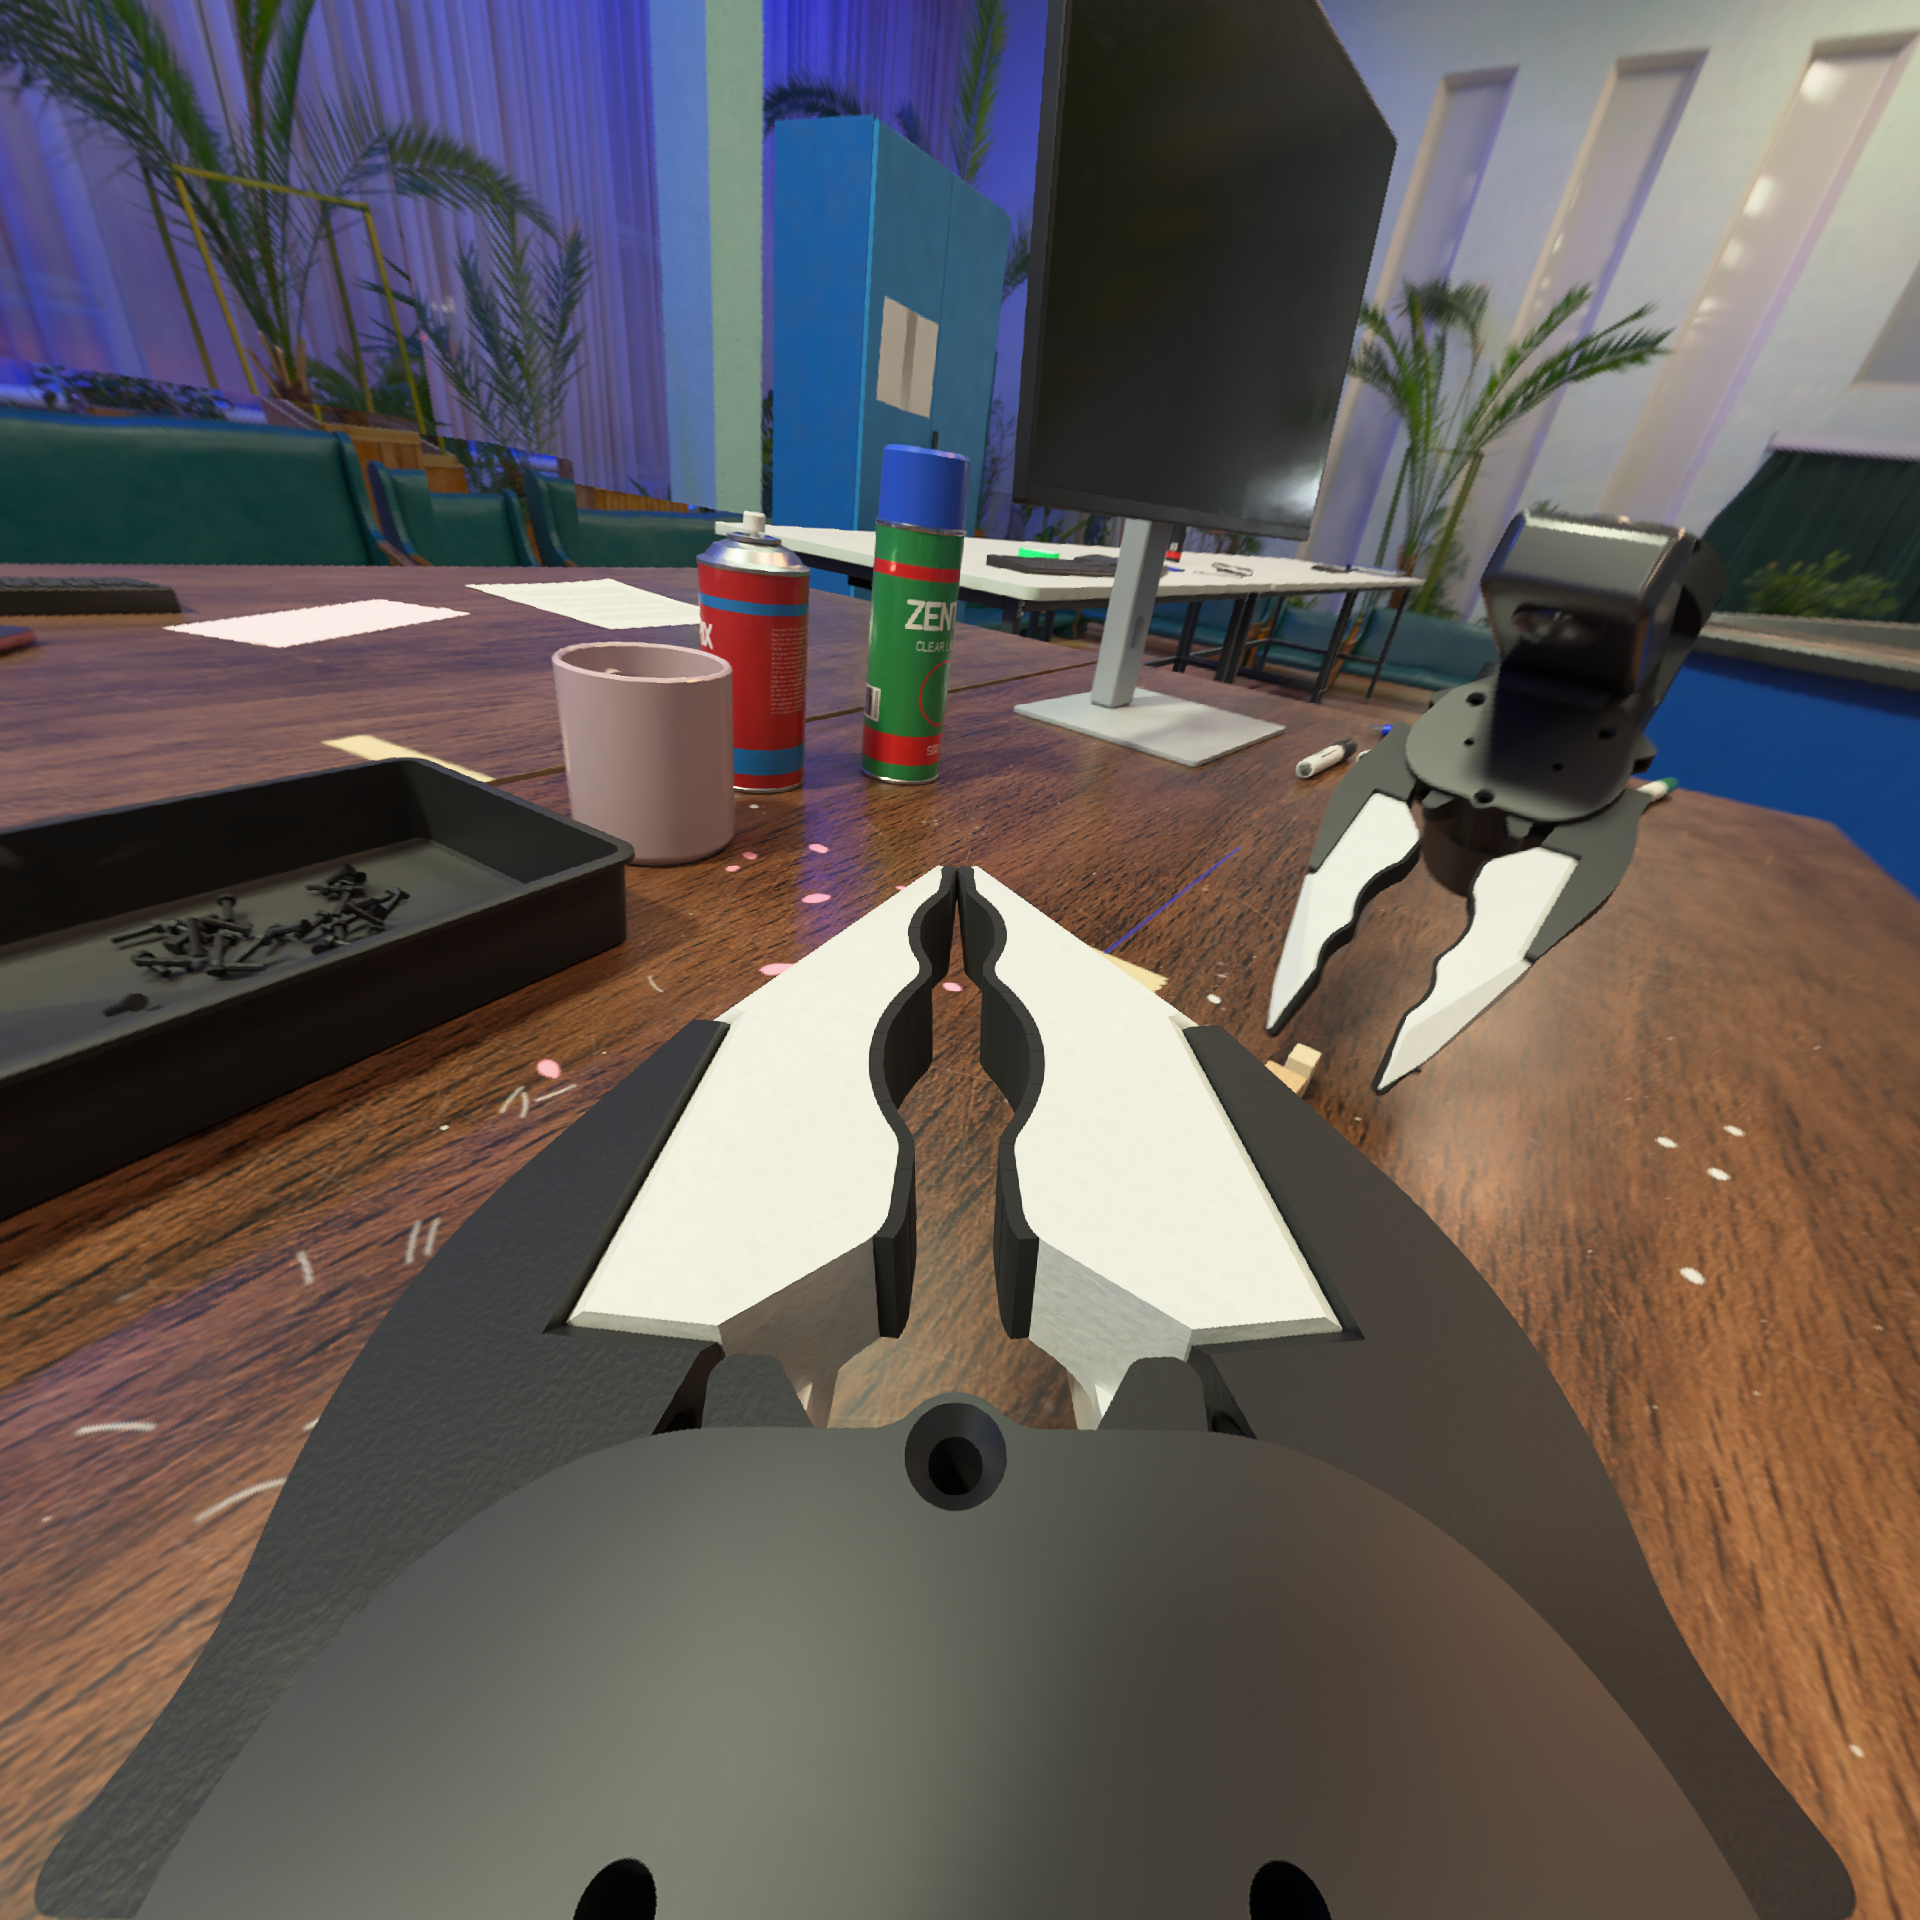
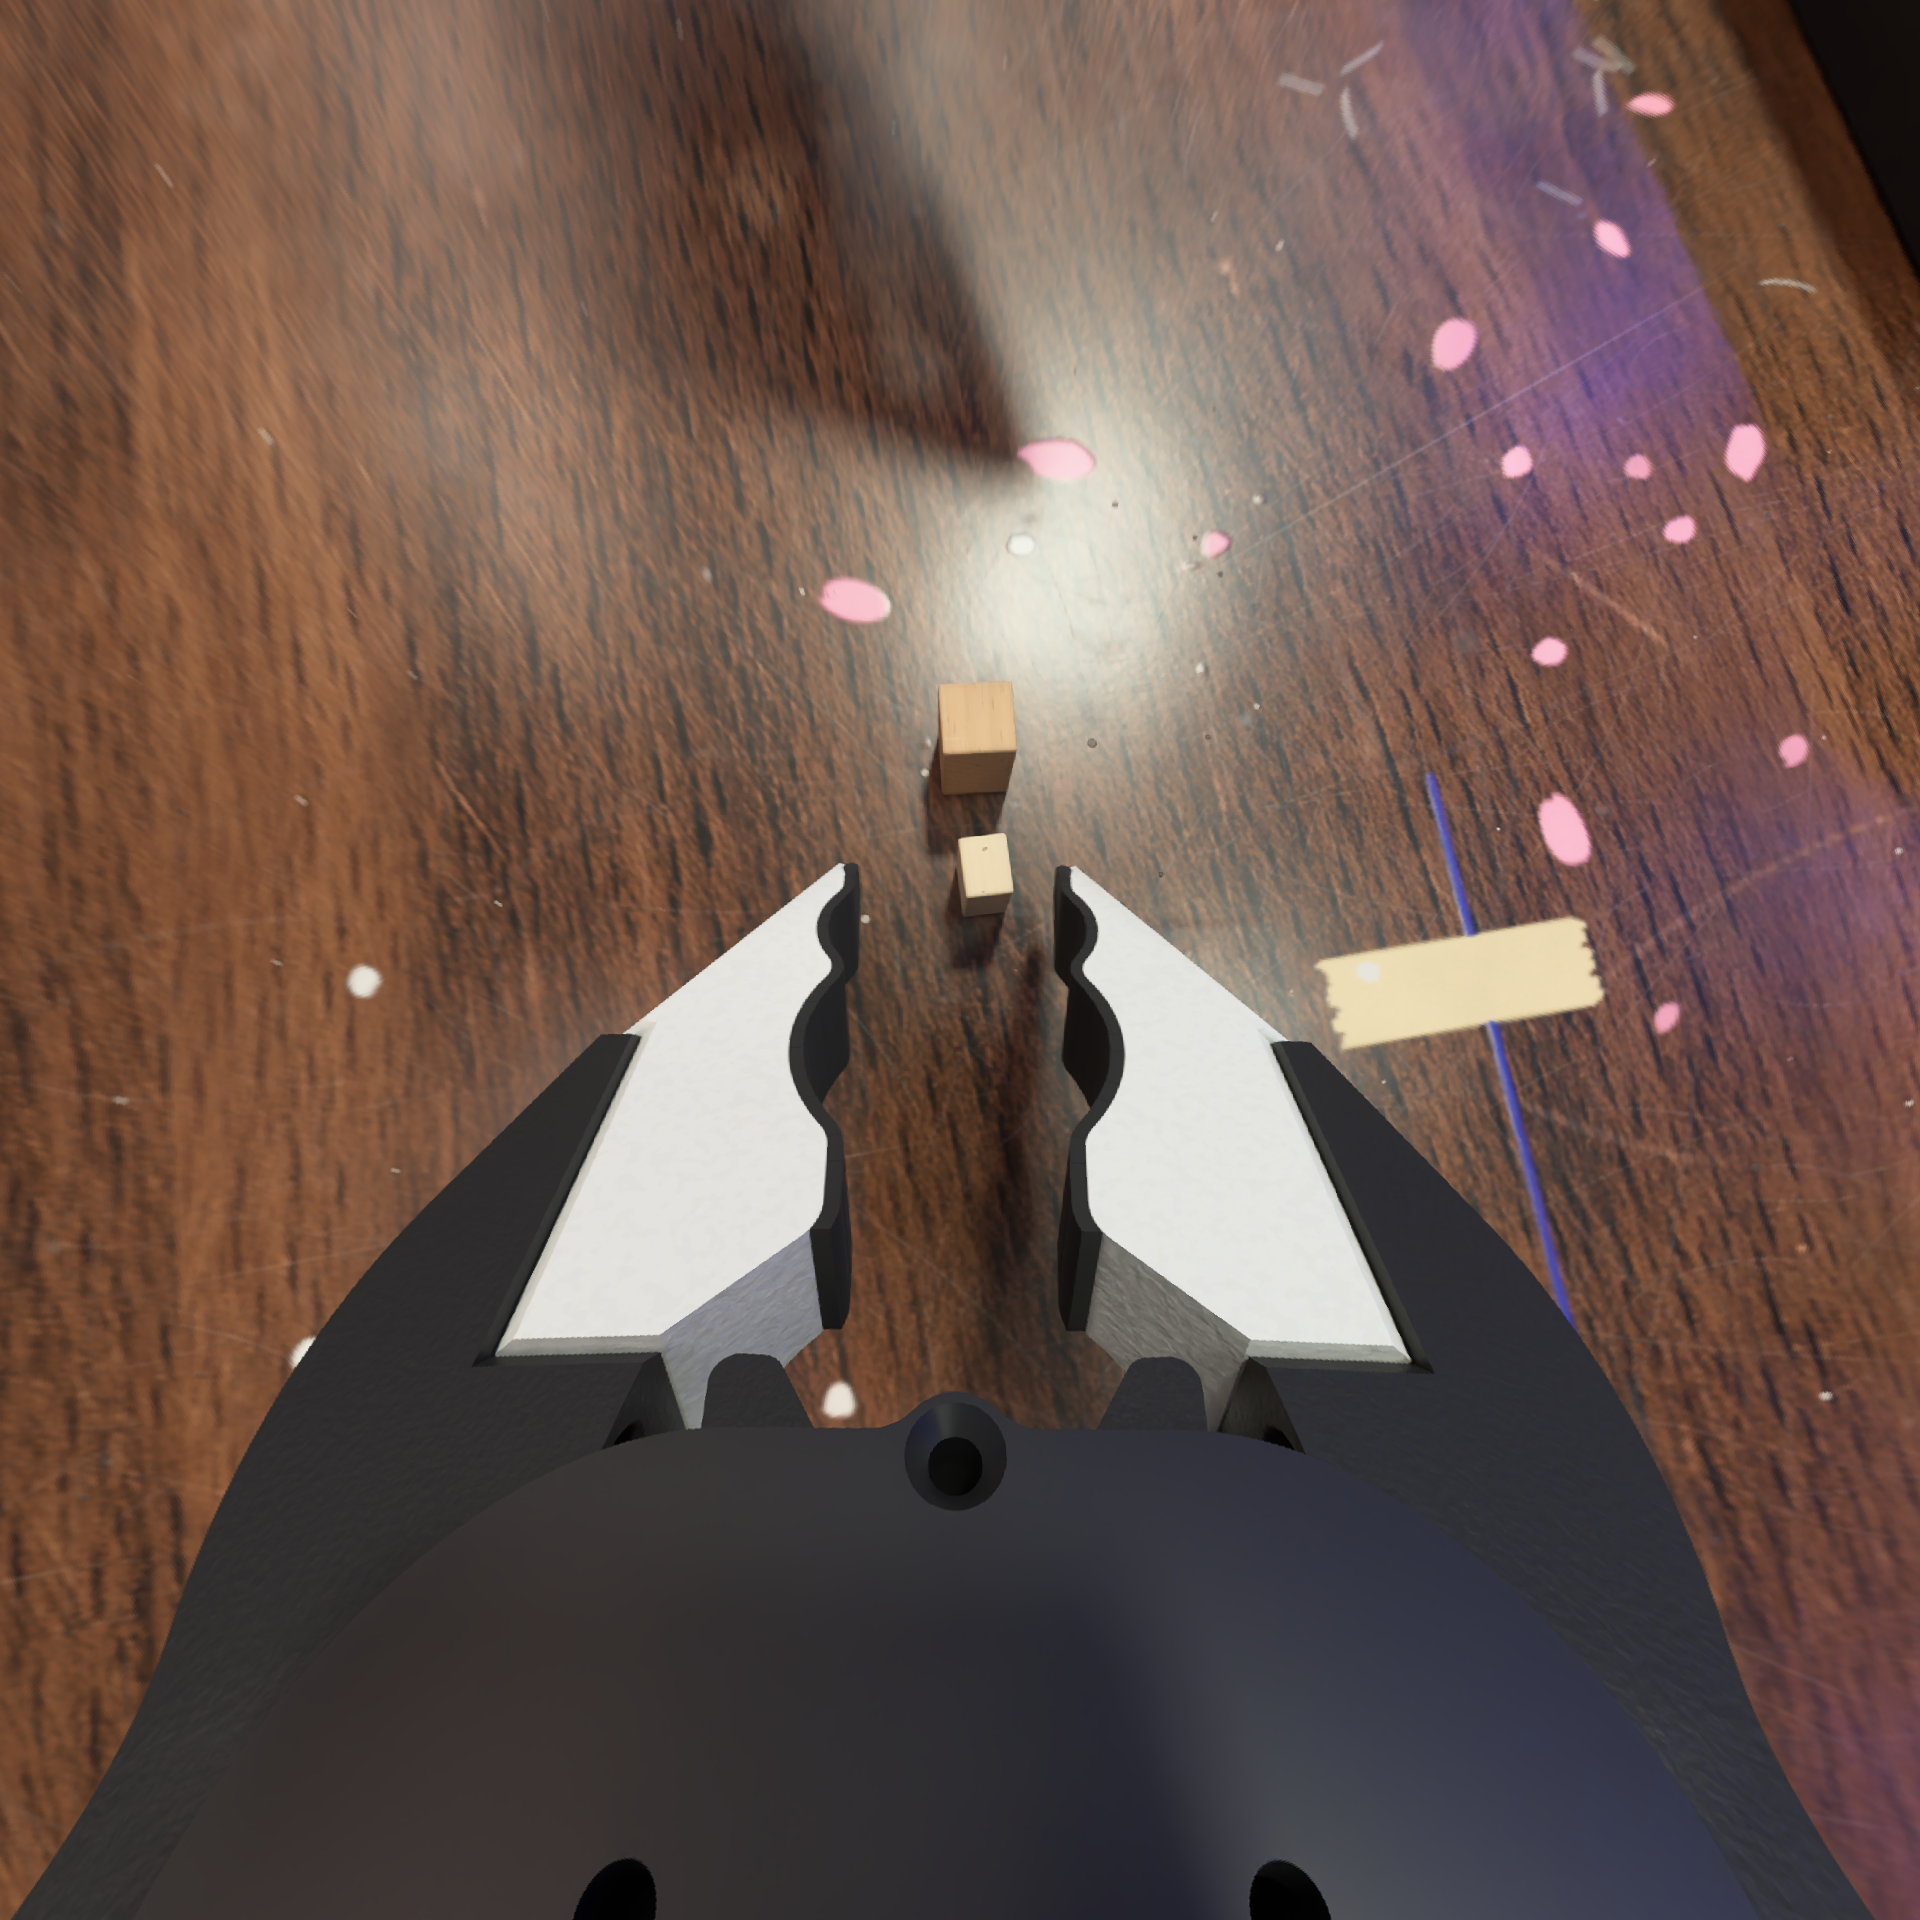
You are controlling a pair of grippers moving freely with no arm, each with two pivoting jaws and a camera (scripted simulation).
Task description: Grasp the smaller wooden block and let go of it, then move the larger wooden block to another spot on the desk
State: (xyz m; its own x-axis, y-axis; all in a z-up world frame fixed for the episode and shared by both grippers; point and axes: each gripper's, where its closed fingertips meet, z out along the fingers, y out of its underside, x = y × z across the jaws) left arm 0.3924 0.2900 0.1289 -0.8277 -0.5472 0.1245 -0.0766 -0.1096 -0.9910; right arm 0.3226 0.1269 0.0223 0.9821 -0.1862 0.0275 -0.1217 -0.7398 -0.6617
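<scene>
A scratched, dark wooden desk (image 2: 416, 623) dotted with pink and white paint flecks, two grippers above it.

Two pale, square-cut wooden cubes sit on the desk, close together but apart. The smaller wooden block (image 2: 984, 871) lies just ahead of the right gripper (image 2: 956, 883), in line with the gap between its fingertips; the jaws stand parted and empty. The larger wooden block (image 2: 976, 732), slightly deeper tan, sits just beyond the smaller block. A torn strip of beige tape (image 2: 1460, 980) lies to the right of the smaller block, over a thin blue line. The left gripper (image 1: 956, 878) has white-faced fingers with wavy black pads; its jaws are nearly closed, holding nothing.
</scene>
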